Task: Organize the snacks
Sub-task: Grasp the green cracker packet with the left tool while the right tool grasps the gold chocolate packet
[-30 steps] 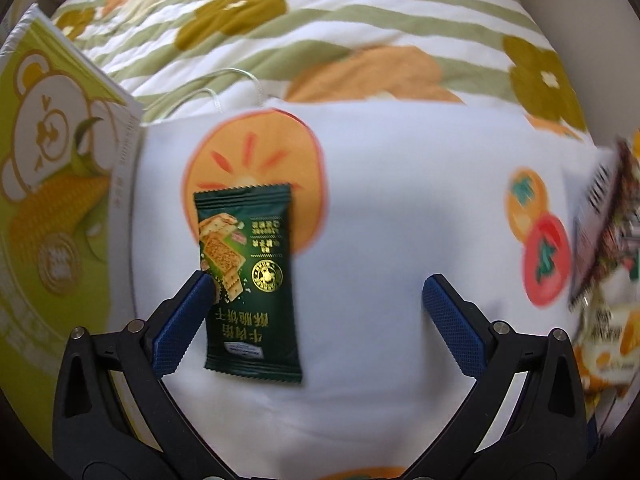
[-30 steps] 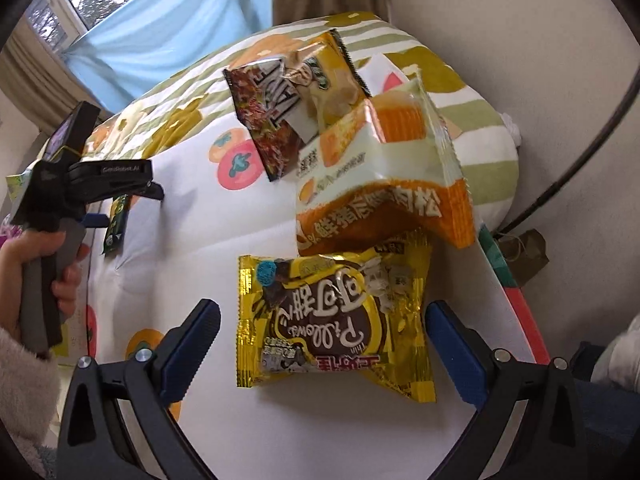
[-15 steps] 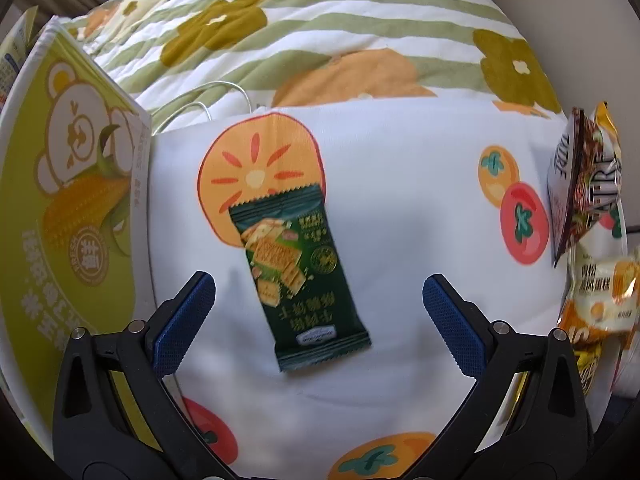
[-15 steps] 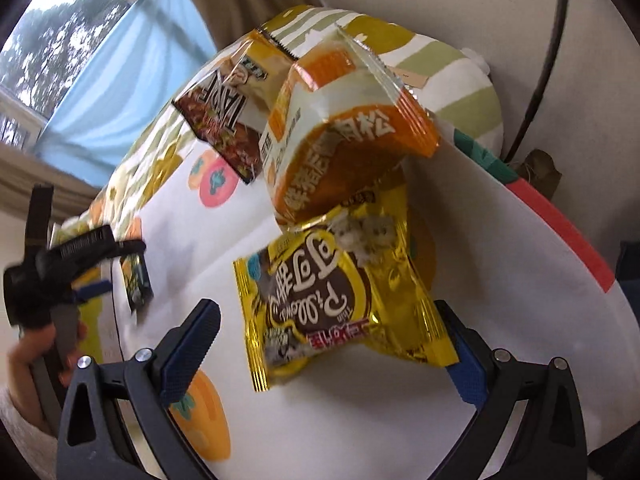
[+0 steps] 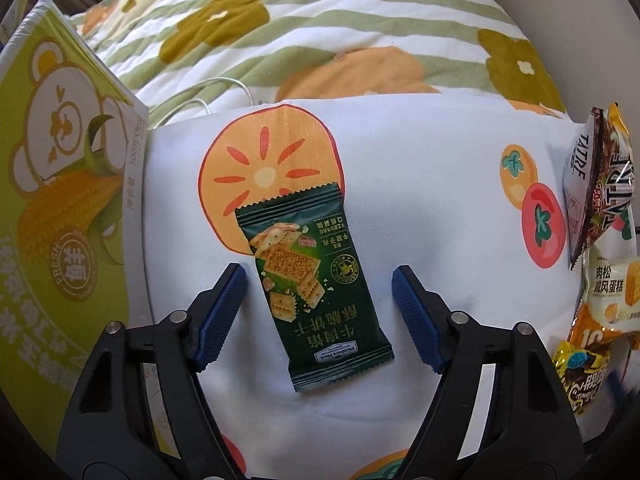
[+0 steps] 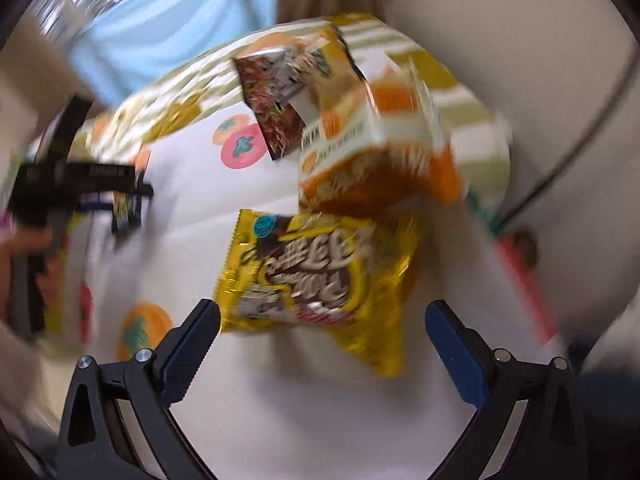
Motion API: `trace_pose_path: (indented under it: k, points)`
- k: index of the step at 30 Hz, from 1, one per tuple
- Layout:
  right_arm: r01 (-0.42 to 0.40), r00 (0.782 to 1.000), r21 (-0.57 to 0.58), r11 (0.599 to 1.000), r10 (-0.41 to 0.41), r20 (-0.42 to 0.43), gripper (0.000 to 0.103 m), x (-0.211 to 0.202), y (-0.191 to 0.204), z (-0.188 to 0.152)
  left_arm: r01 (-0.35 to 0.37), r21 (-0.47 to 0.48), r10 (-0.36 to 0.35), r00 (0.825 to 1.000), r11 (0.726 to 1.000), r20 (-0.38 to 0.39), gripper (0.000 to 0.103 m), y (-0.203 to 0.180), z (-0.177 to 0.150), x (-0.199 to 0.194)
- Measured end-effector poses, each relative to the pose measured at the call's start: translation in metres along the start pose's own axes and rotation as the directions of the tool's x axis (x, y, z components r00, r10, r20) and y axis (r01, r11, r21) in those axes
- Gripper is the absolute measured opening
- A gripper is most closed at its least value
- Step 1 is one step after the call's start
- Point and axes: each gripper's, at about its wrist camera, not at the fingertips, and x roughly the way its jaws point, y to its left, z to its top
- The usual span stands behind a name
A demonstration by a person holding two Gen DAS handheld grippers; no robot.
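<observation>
A dark green cracker packet (image 5: 316, 288) lies tilted on the white fruit-print cloth (image 5: 440, 220). My left gripper (image 5: 318, 278) points down over it. Its jaws are closing with the packet between them, and a small gap shows on each side, so no pad presses it. In the blurred right wrist view, my right gripper (image 6: 322, 312) stands open just short of a yellow foil snack packet (image 6: 316, 276). Behind that lean an orange-and-white cake packet (image 6: 380, 160) and a brown-and-yellow packet (image 6: 288, 92). The left gripper (image 6: 80, 184) and green packet (image 6: 126, 208) show at far left.
A big yellow-green carton with a bear and corn (image 5: 60, 220) stands along the cloth's left edge. A striped flowered quilt (image 5: 320, 40) with a white cable (image 5: 200, 96) lies behind. The snack pile (image 5: 600, 240) fills the right edge. A wall with a dark cable (image 6: 580, 140) rises at right.
The left jaws have narrowed around the green packet, which now lies centred between them instead of by the left finger. The right view has swung and blurred; its jaws stay wide.
</observation>
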Motion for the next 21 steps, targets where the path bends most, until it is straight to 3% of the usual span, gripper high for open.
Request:
trace_pose_path:
  k: [2,4,5,11,14,16,21]
  points:
    - [-0.019,1.0,-0.156,0.988,0.017,-0.014,0.102,-0.001,-0.003,0.011,0.003,0.011,-0.003,1.0,1.0,0.008,0.063,-0.002,-0.002,-0.002]
    - [-0.022,0.999,-0.313,0.95,0.013,-0.03,0.102,0.0,-0.001,0.021,0.004,0.022,-0.005,1.0,1.0,0.012,0.055,-0.004,-0.003,-0.004]
    - [-0.034,0.999,-0.405,0.914,0.017,-0.046,0.102,0.001,0.002,0.026,0.005,0.024,-0.005,1.0,1.0,0.014,0.049,-0.005,-0.003,-0.005]
    - [-0.122,0.987,-0.7,0.704,0.014,-0.159,0.102,0.022,0.018,0.032,0.013,0.014,-0.013,1.0,1.0,0.01,0.044,-0.003,-0.002,-0.006]
    - [-0.16,0.981,-0.753,0.638,0.019,-0.193,0.1,0.031,0.024,0.031,0.018,0.006,-0.018,1.0,1.0,0.005,0.043,-0.003,-0.002,-0.007]
    - [-0.186,0.976,-0.767,0.614,0.023,-0.218,0.093,0.037,0.029,0.03,0.028,-0.003,-0.028,1.0,1.0,0.003,0.043,-0.001,-0.003,-0.008]
    - [-0.227,0.963,-0.764,0.604,0.021,-0.269,0.079,0.055,0.033,0.027,0.044,-0.009,-0.044,0.999,0.999,-0.003,0.043,0.002,-0.007,-0.01]
